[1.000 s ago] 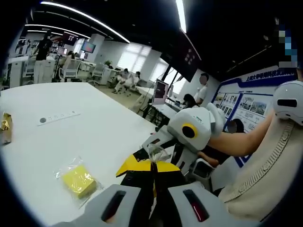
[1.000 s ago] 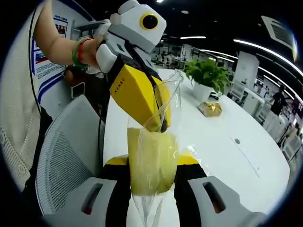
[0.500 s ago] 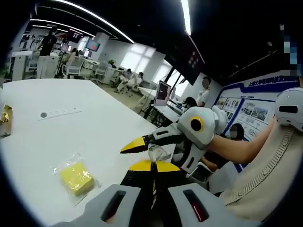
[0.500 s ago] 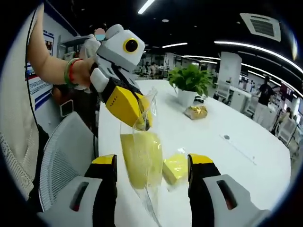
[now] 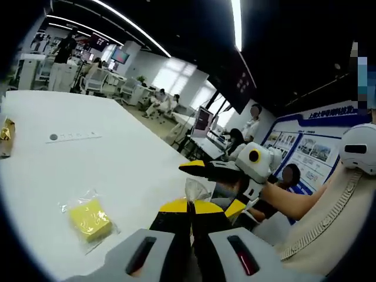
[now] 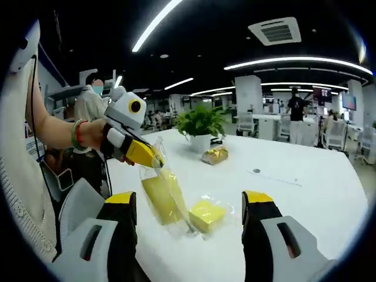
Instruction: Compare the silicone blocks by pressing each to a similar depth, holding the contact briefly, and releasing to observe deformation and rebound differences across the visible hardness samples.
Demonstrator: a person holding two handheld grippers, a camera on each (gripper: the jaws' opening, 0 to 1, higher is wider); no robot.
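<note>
Spreading across both views is a wide white table (image 6: 305, 194), with office desks and people far behind it. In the right gripper view a potted green plant (image 6: 201, 124) stands toward the table's far end, and a gold-wrapped packet (image 6: 215, 155) lies just beside the pot; a flat strip with a round dot (image 5: 71, 136) lies on the tabletop in the left gripper view.

The right gripper (image 6: 188, 205) has its yellow-tipped jaws spread wide apart with nothing between them. The left gripper (image 5: 189, 207) has its jaws pressed together on the top edge of a clear plastic bag (image 6: 166, 194); in the right gripper view that same gripper reaches in from the left in a person's hand (image 6: 100, 138), and the bag hangs down from its tips.

Inside the hanging bag is a yellow silicone block (image 6: 158, 198), seen through the plastic and held off the table. A second yellow silicone block (image 6: 207, 215), in its own clear wrapper, lies flat on the table just beside the hanging bag's lower end; whether bag and wrapper touch cannot be told.
</note>
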